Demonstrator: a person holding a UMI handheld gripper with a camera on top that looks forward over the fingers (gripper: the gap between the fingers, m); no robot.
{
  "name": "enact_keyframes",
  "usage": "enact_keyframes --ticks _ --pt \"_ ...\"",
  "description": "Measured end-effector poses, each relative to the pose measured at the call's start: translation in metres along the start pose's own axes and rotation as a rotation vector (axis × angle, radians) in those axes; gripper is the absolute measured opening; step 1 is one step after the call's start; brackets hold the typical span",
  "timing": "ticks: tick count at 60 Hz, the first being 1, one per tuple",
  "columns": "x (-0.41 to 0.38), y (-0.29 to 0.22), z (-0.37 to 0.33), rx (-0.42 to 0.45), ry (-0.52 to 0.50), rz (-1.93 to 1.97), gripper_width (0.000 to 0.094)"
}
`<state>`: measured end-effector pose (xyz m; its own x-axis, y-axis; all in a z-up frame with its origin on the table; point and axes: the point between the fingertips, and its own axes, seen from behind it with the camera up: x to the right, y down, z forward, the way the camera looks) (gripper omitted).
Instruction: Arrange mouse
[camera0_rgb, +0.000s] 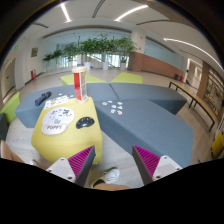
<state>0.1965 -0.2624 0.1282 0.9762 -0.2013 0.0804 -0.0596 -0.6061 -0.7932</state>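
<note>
Your gripper has its two fingers spread wide apart, the magenta pads facing each other with nothing held between them. In the gap between the fingers, low down, you can see a shoe on the grey floor.

Take the yellow table as your landmark. It sits just ahead of your left finger, its near edge close to that finger's tip. On the table top, toward the side nearest the gap between the fingers, lies the mouse, dark and small, resting flat and well clear of both fingers. To the left of the mouse, in the middle of the table top, lies a white sheet with print; what is printed on it cannot be made out. At the far edge of the table stands a tall red and white cylinder, upright, beyond the mouse.

To the right of the table, on the floor, small white patches are scattered. Beyond the table, further back, are low grey seats, with yellow-green cushions lying past them. Behind all that stands a row of green plants. Off to the far right of the table is a long wooden bench or counter. Overhead, strip lights run across the ceiling.
</note>
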Motion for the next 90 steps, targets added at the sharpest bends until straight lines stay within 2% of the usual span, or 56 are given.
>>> enact_keyframes --ticks 1,3,10,13,17,30,48,53,63,77,80,82,90 --pt "-0.005 -0.015 0.010 0.000 0.002 0.009 0.0814" --pt "-0.004 -0.001 0.000 -0.002 0.004 0.029 0.0814" --pt "0.023 -0.018 0.018 -0.001 -0.008 0.057 0.0814" --pt "0.010 -0.018 0.020 0.003 -0.011 0.064 0.0813" --pt "0.033 -0.010 0.019 0.011 -0.027 0.070 0.0815" --pt "-0.012 -0.030 0.059 0.072 -0.166 0.078 0.0815" --pt "-0.129 -0.012 0.174 -0.023 -0.346 -0.028 0.0806" --pt "-0.151 -0.009 0.199 -0.056 -0.365 -0.032 0.0798" --pt "-0.162 -0.022 0.239 -0.091 -0.325 -0.038 0.0805" --pt "-0.176 -0.056 0.287 -0.097 -0.269 0.018 0.0808" --pt "-0.176 -0.058 0.298 -0.101 -0.241 0.015 0.0767" --pt "-0.175 -0.055 0.301 -0.114 -0.218 0.002 0.0696" --pt "-0.178 -0.056 0.300 -0.066 -0.182 -0.055 0.0556"
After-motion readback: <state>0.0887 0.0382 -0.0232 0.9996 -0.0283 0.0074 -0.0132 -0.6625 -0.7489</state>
